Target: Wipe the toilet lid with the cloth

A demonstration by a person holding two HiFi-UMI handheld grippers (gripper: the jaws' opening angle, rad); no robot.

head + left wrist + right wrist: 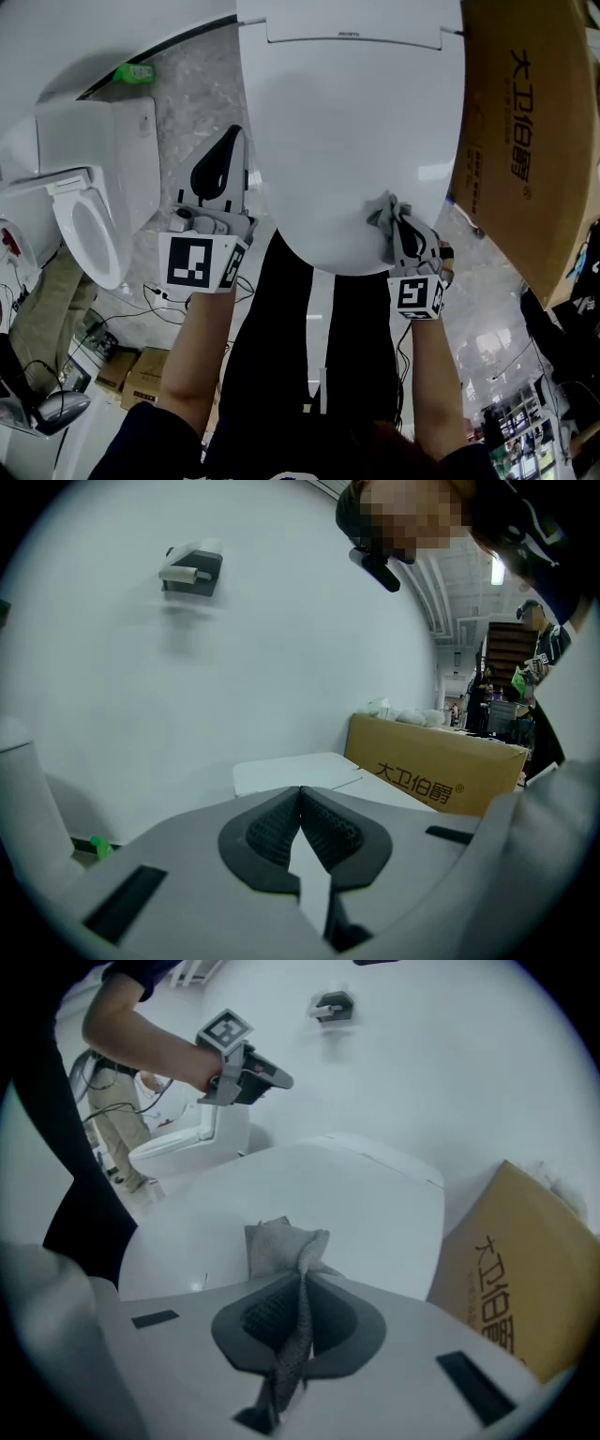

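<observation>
Head view first: the white toilet lid (pixel 356 141) is down and fills the middle. The right tongs (pixel 398 230) sit at its front edge, clenched on a bunched grey cloth (pixel 382 212), and the cloth rests on the lid's surface. The left tongs (pixel 220 173) are off to the lid's left side, over the marbled floor (pixel 202 89) and clear of the lid. A cardboard box (pixel 530 141) with printed characters leans in at the right. A second toilet (pixel 89 220) with its seat showing stands at the left. A small green object (pixel 136 72) lies by the wall.

Over to the left gripper view: the left tongs (pixel 302 794) are clenched, tips meeting, with nothing between them. Past them are a white wall, a small wall fitting (pixel 192 569), the back of the toilet lid (pixel 295 772) and the cardboard box (pixel 441 766).

Now the right gripper view: the right tongs (pixel 302 1283) are pinched tight on the cloth (pixel 279 1246). A strip of it runs down between the pads, and the bunch sticks out ahead onto the toilet lid (pixel 366 1208). Up left, a hand holds the left tongs (pixel 258 1077) above the second toilet (pixel 183 1152). The cardboard box (pixel 525 1279) stands just beside the lid at the right.
</observation>
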